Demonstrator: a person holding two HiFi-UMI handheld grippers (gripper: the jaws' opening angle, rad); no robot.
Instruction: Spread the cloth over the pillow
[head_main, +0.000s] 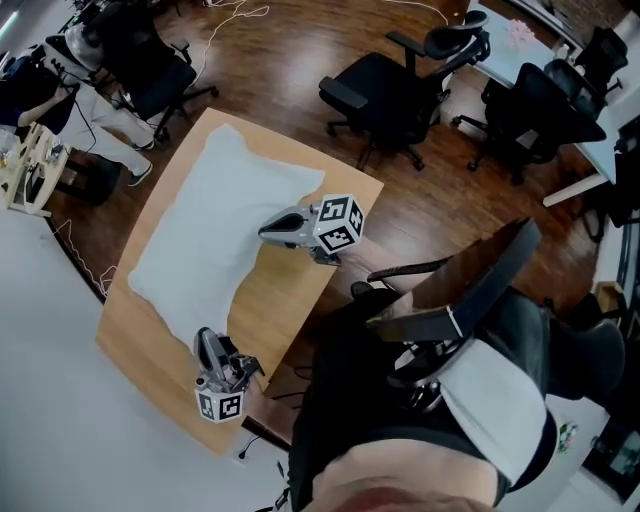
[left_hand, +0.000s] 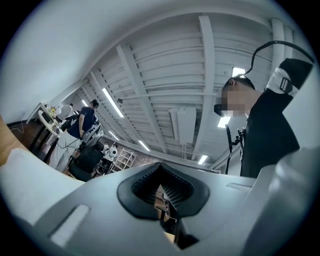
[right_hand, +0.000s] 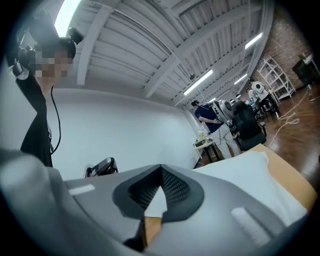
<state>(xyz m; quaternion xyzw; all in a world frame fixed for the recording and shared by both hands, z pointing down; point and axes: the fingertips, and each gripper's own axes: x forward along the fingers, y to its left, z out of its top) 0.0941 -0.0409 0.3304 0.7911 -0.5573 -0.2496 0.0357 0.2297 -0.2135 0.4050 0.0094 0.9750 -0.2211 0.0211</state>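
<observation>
Dark wood floor (head_main: 300, 40), black office chairs (head_main: 400, 85) in the upper right of the head view, white wall along the lower left. A light wooden rectangular table (head_main: 290, 290) sits at centre left, turned on the diagonal.

White cloth (head_main: 210, 220) lies spread over the upper left part of the table, from the far corner down towards the lower left edge. It is puffed and soft in outline. The pillow under it cannot be told apart from the cloth. Bare wood shows along the table's right side and lower end.

Left gripper (head_main: 204, 340): lower left of the head view, over the table's near end, tips just beside the cloth's lower edge; contact cannot be told. In its own view the dark ribbed pads (left_hand: 176, 189) meet, with nothing between them.

Right gripper (head_main: 266, 232): centre of the head view, tips at the cloth's right edge, marker cube (head_main: 338, 222) behind. In its own view the pads (right_hand: 175, 187) are together and empty; cloth and wood show beyond them.
</observation>
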